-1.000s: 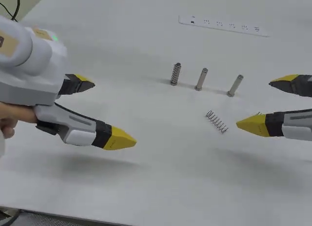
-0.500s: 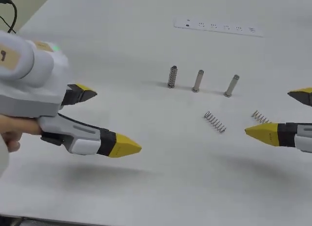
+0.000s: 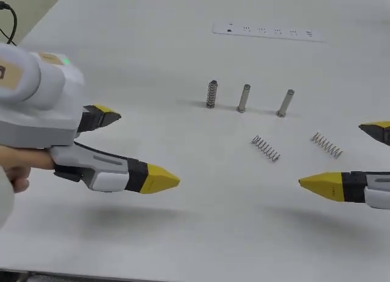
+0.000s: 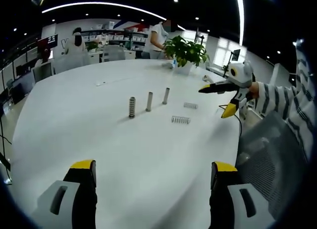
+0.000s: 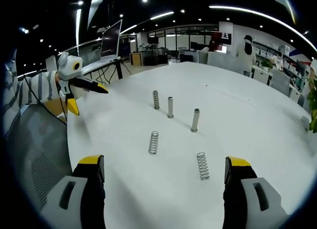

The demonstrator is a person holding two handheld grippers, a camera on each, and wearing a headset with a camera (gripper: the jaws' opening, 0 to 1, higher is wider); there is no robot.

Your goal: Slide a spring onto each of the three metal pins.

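Three metal pins stand in a row toward the far edge of the desk (image 3: 183,233), short of the power strip (image 3: 268,32): the left pin (image 3: 211,94) carries a spring, while the middle pin (image 3: 244,98) and right pin (image 3: 285,103) are bare. Nearer the front edge lie the middle spring (image 3: 265,148), before the middle pin, and the right spring (image 3: 326,144), between the right claw's (image 3: 330,155) jaws as seen from the head view. That claw and the left claw (image 3: 148,149) hang released above the desk, jaws spread wide, grasping nothing.
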